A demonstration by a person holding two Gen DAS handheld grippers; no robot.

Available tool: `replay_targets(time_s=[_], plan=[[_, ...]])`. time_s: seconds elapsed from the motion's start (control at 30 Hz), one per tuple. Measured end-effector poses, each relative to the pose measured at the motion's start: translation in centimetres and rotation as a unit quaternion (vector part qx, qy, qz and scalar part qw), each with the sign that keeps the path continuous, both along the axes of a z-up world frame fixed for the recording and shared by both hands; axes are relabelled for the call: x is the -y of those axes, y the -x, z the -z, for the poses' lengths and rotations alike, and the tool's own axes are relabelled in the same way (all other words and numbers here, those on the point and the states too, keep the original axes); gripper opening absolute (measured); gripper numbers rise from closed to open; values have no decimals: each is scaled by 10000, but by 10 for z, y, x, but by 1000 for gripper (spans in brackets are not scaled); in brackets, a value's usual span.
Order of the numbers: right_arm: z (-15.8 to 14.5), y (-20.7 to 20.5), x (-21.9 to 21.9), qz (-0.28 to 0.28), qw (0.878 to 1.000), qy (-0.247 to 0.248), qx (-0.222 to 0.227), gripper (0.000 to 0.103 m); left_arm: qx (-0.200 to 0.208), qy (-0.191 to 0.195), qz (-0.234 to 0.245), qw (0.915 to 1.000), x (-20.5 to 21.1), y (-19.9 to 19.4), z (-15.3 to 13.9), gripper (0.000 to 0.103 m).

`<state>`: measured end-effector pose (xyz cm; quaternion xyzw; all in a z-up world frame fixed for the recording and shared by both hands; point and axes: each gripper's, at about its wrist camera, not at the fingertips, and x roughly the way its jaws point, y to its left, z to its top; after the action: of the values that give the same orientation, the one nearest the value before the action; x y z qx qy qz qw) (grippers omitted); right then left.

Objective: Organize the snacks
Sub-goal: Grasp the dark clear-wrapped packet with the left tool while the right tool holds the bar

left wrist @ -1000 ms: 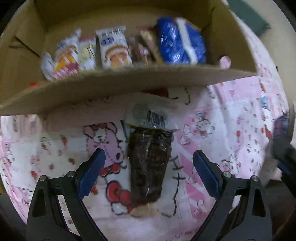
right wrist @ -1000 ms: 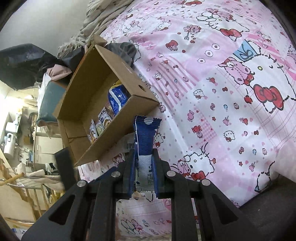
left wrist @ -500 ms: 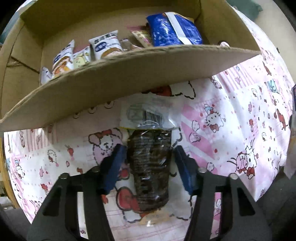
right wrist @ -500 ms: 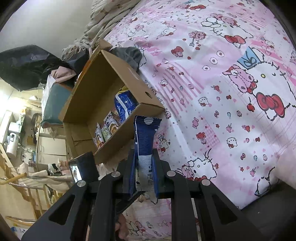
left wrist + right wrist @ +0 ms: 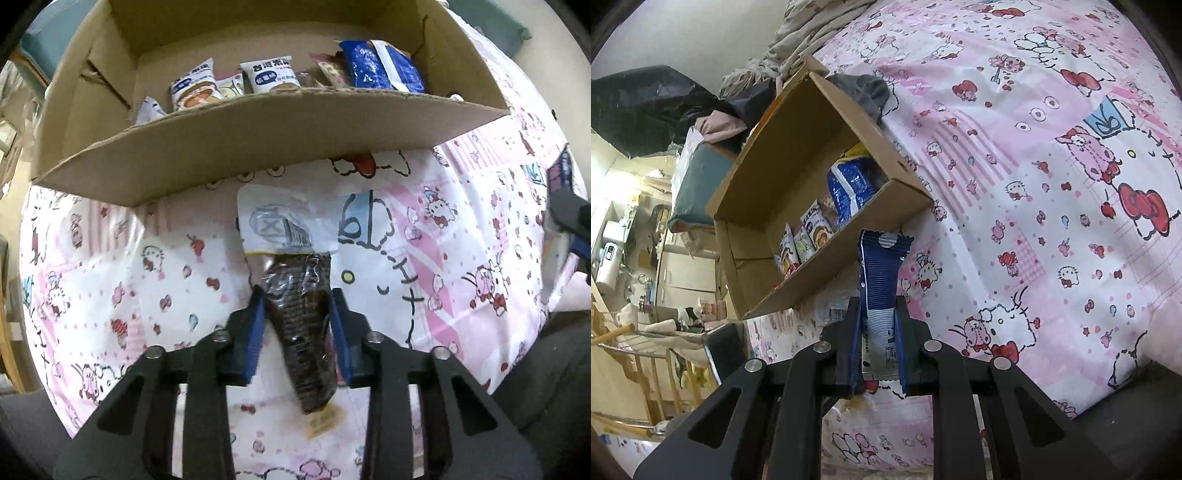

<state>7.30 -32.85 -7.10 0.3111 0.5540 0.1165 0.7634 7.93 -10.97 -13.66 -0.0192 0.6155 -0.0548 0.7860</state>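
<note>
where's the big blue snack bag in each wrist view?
Left wrist: big blue snack bag top right of centre, at the right end inside the cardboard box.
Right wrist: same bag centre-left, at the box's upper end.
Shared landmark: the cardboard box.

The box (image 5: 258,147) sits on the bed (image 5: 110,258) with snack packets (image 5: 266,75) inside; a wrapped snack (image 5: 299,295) lies just before its near wall.

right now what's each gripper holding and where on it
Left gripper: dark brown snack in a clear wrapper, clamped across its middle. Right gripper: blue and white snack packet, held by its lower white end.
</note>
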Motion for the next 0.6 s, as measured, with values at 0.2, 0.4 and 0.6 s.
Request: replay_targets(time_s=[0.2,0.4,0.6], plan=[[1,3,-3,-24,10000,8,-20,17,66,-226,308,9992,4,10,-21,13],[0,4,2,70,10000,-58,1,17,-202,-171,181,9995,13,5,-7,22],[-3,3,6,91,9998,-193,49,17,-190,11,264,9995,18,4,-5,14]])
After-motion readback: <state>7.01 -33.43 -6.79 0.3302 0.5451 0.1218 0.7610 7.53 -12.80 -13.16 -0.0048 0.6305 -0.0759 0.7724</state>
